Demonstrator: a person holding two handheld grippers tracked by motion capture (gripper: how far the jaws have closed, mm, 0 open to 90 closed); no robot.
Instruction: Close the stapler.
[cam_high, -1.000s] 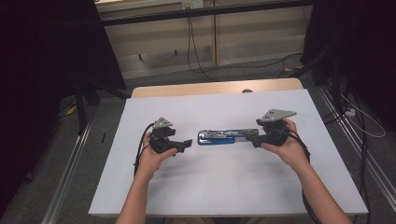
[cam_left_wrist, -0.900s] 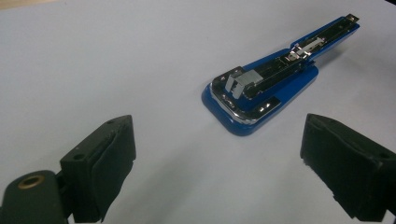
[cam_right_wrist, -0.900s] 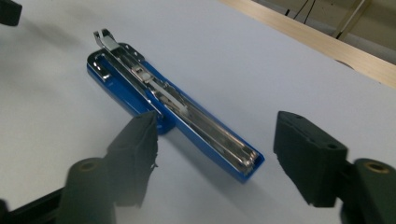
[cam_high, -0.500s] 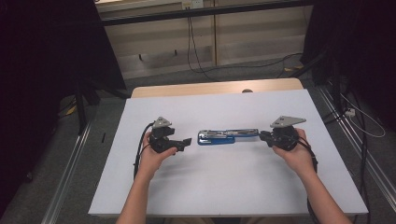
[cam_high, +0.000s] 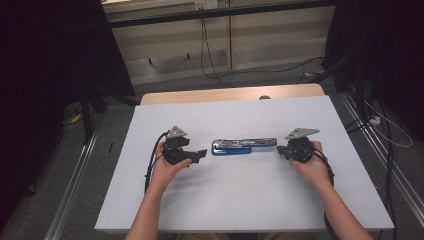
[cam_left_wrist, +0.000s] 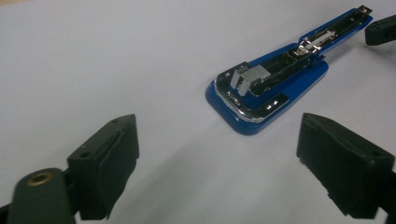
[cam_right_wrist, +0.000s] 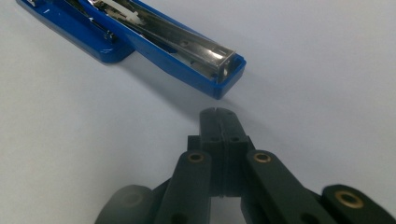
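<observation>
I find the blue stapler lying opened flat mid-bench between my grippers, rigid, weighty metal with slick chrome, best pinched across its blue base sides; left gripper jaws spread, right gripper jaws just closed, pressed together empty.

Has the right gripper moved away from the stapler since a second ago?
Yes. The right gripper has backed off rightward from the blue stapler, which kept its spot, and its jaws have just closed, empty.
</observation>
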